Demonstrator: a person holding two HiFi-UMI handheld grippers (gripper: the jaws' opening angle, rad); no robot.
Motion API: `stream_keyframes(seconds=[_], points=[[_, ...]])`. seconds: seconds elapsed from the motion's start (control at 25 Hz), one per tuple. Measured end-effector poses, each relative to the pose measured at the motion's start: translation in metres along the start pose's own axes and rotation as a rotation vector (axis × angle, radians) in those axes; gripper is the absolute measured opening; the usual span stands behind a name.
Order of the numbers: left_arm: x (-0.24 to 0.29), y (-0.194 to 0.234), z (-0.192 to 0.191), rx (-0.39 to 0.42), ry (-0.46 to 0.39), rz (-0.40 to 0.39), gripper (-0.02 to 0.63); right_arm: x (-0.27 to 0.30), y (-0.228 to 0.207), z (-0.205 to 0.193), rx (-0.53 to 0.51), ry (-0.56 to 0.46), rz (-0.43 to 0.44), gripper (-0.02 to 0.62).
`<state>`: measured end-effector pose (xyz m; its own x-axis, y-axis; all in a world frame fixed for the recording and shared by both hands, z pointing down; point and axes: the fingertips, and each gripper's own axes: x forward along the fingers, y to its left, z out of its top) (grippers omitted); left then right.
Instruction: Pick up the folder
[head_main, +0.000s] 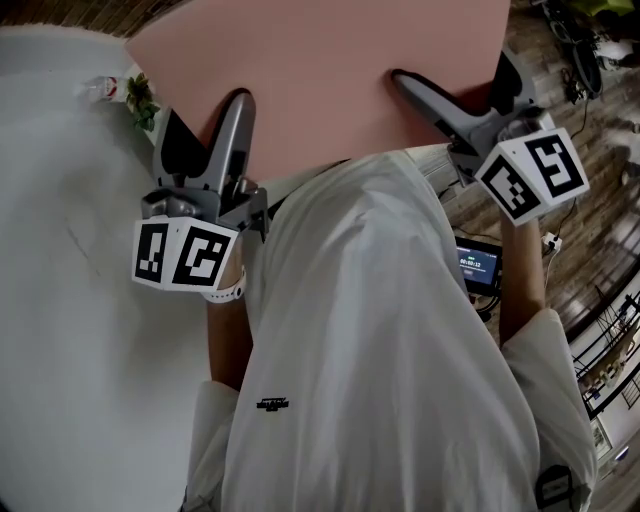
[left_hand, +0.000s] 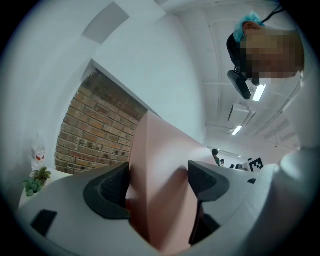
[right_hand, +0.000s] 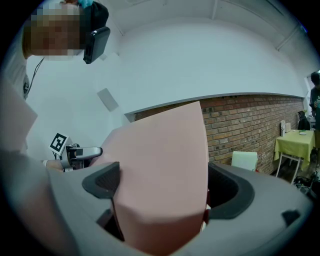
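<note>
A large pink folder (head_main: 320, 70) is held up in the air in front of the person, filling the top of the head view. My left gripper (head_main: 222, 150) is shut on its lower left edge, and my right gripper (head_main: 425, 95) is shut on its lower right part. In the left gripper view the pink folder (left_hand: 160, 185) runs up between the two dark pads (left_hand: 107, 192). The right gripper view shows the folder (right_hand: 160, 175) filling the gap between the jaws, with the left gripper (right_hand: 75, 152) beyond it.
A white table (head_main: 60, 250) lies at the left with a small plant (head_main: 142, 98) and a plastic bottle (head_main: 105, 88) near its far edge. A screen device (head_main: 478, 265) sits at the person's right. A brick wall (right_hand: 250, 130) and a yellow-clothed table (right_hand: 295, 142) stand behind.
</note>
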<state>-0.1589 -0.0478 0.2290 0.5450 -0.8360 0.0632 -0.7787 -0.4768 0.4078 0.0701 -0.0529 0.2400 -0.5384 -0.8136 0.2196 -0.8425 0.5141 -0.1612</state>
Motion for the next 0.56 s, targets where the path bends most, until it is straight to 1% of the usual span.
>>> stream_keyframes(seconds=[0.2,0.56], points=[[0.0009,-0.0038,0.002,0.006,0.005,-0.002,0.367,-0.0035,-0.0021,0.0005,0.01,-0.008,-0.003,0.549],[-0.0004,0.0017,-0.0007,-0.004,0.014,0.008,0.366,0.0003,0.0001,-0.004,0.014,0.005,0.0,0.548]])
